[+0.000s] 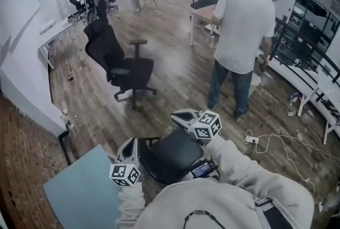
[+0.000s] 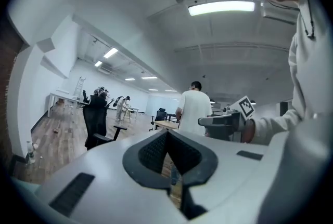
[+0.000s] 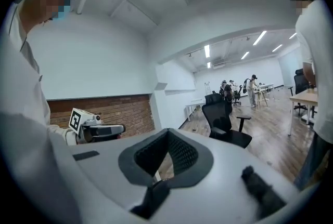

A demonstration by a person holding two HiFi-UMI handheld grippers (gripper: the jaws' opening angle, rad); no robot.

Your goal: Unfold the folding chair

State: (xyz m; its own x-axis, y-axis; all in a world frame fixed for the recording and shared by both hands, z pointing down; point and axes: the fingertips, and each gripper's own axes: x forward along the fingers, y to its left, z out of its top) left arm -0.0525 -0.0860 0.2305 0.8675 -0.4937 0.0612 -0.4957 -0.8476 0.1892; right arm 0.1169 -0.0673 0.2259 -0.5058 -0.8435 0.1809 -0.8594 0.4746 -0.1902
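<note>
Hovering near the black folding chair [image 1: 171, 158], left gripper [image 1: 129, 144] at nine o'clock, right gripper [image 1: 179, 116] at twelve; both claws are pressed together, empty, seemingly readied for gripping.

Head cam: above wearer's shoulders, steep down-fwd; left gripper [image 1: 129, 149] and right gripper [image 1: 181, 115] close below, room beyond. Left gripper view: low, tilted up, faces fwd into room, other gripper at its right edge. Right gripper view: mirror, other gripper at its left edge. All 3 share black office chair [image 1: 119, 60] + standing person in white shirt [image 1: 241, 20].
</note>
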